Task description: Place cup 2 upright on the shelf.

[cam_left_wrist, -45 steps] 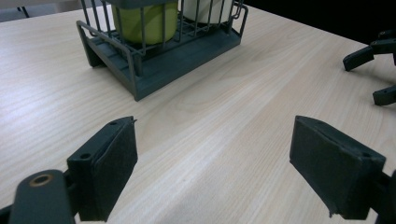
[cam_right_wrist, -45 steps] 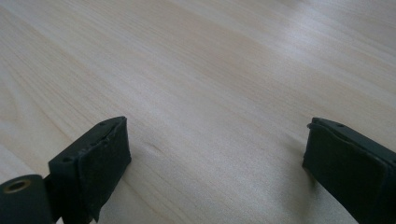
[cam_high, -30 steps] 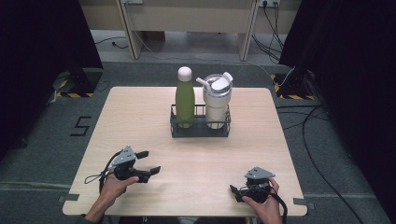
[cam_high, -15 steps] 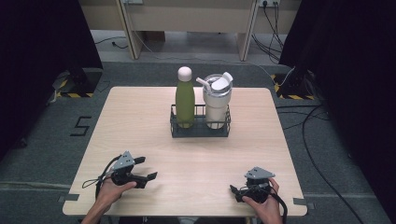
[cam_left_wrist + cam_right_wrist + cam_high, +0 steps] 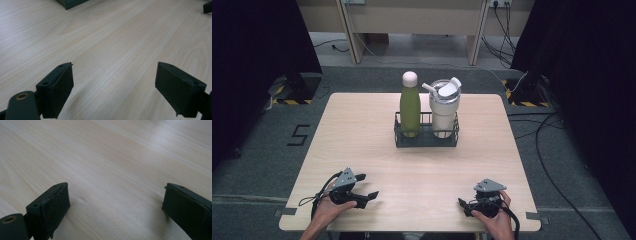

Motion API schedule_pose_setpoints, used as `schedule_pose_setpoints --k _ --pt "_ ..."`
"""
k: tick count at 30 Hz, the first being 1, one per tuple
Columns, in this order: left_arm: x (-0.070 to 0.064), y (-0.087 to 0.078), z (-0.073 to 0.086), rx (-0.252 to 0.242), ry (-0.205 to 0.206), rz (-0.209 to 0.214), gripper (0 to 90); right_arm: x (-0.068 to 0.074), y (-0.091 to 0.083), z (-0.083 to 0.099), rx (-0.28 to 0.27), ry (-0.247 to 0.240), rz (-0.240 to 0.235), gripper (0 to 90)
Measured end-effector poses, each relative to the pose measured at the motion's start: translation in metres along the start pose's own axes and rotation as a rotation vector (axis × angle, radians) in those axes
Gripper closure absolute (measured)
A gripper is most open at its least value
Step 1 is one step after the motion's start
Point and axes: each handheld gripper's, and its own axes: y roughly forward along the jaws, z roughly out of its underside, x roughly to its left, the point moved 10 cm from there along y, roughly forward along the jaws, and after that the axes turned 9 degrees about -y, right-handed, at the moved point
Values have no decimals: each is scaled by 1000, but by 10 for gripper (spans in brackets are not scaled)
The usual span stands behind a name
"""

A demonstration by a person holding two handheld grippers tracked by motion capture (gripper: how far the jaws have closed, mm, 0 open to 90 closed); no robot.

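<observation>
The left gripper has drawn back toward 6 o'clock, jaws spread wide over bare surface. The right gripper seems unmoved, jaws likewise apart. The green bottle and white tumbler stay in their wire caddy.

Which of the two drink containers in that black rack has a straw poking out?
The white tumbler, on the rack's right side; a straw rises from its lid. The green bottle beside it has a plain rounded cap.
</observation>
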Motion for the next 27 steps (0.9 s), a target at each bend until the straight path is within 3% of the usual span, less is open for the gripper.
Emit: schedule_pose_setpoints --k 15,27 --pt "-6 -3 12 30 0 -3 148 0 0 0 -1 -1 1 76" --pt "-14 -1 25 94 43 -28 149 1 0 0 -2 -7 -1 78"
